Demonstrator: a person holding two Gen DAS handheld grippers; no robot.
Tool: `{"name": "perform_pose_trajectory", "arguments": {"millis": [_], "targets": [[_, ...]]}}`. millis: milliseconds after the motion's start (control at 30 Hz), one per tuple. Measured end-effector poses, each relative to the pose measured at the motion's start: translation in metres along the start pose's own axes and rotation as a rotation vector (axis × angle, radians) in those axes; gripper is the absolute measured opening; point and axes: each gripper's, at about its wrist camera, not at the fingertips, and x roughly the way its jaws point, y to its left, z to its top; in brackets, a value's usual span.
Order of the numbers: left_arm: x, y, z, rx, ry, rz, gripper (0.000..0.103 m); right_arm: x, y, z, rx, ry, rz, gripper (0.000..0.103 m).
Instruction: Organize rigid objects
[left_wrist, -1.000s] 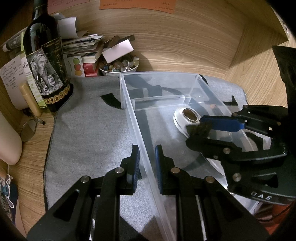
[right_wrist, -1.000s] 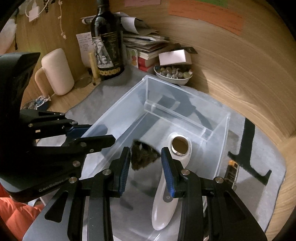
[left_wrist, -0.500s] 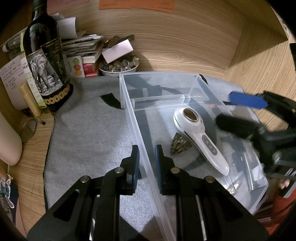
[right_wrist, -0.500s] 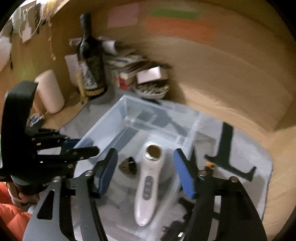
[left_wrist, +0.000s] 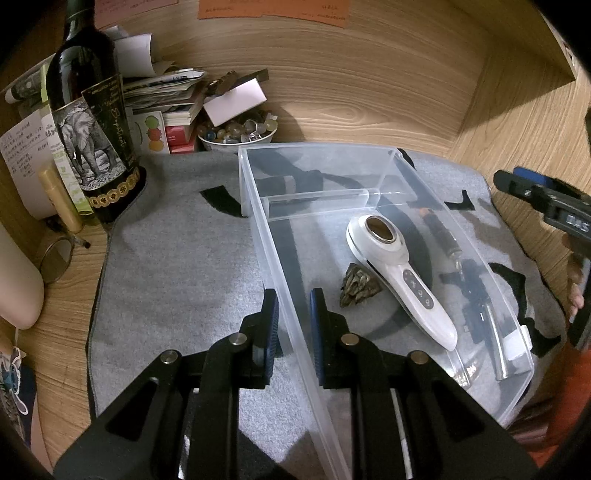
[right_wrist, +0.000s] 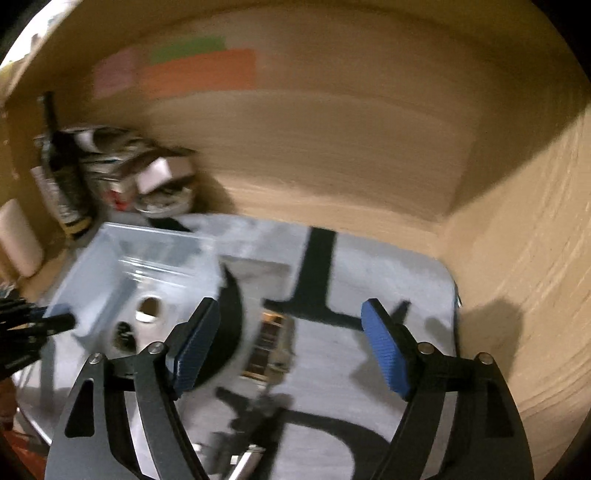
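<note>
A clear plastic bin (left_wrist: 369, 150) stands on a grey mat. Inside lie a white handheld device (left_wrist: 399, 269) and a small brown pinecone-like piece (left_wrist: 356, 286). My left gripper (left_wrist: 293, 321) is shut on the bin's left wall (left_wrist: 273, 254). A black and orange tool (left_wrist: 443, 240) and a small black toy gun (left_wrist: 476, 291) lie just outside the bin's right wall. My right gripper (right_wrist: 291, 350) is open and empty, over the mat right of the bin (right_wrist: 122, 258); it also shows at the right edge of the left wrist view (left_wrist: 546, 199). The right wrist view is blurred.
A dark wine bottle (left_wrist: 88, 122), a stack of books and papers (left_wrist: 162, 99) and a bowl of beads (left_wrist: 236, 133) stand at the back left. Wooden walls close the back and right. The grey mat (left_wrist: 177, 266) lies left of the bin.
My right gripper let go of the brown piece in the bin, opened wide, and pulled up and away to the right. My left gripper kept its hold on the bin wall.
</note>
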Motion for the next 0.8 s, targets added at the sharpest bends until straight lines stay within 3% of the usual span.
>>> {"name": "perform_pose_trajectory", "arguments": {"millis": [167, 300, 467, 533, 600, 667, 800], "targets": [[0.0, 0.0, 0.001, -0.001, 0.001, 0.0, 0.016, 0.026, -0.013, -0.012, 0.07, 0.079, 0.027, 0.076], [0.0, 0.0, 0.0, 0.003, 0.001, 0.001, 0.016, 0.043, -0.008, -0.022, 0.051, 0.131, 0.04, 0.065], [0.0, 0.001, 0.0, -0.001, -0.001, -0.001, 0.016, 0.073, -0.007, -0.039, 0.015, 0.229, 0.04, 0.061], [0.0, 0.001, 0.0, -0.004, -0.001, -0.003, 0.016, 0.075, -0.012, -0.041, 0.044, 0.23, 0.081, 0.061], [0.0, 0.001, 0.0, -0.004, -0.001, -0.002, 0.016, 0.074, -0.013, -0.04, 0.041, 0.224, 0.06, 0.06], [0.0, 0.001, 0.0, -0.002, -0.001, -0.003, 0.016, 0.076, -0.013, -0.042, 0.028, 0.239, 0.031, 0.049], [0.0, 0.002, 0.0, -0.005, -0.001, -0.005, 0.016, 0.075, -0.019, -0.044, 0.038, 0.244, 0.018, 0.046]]}}
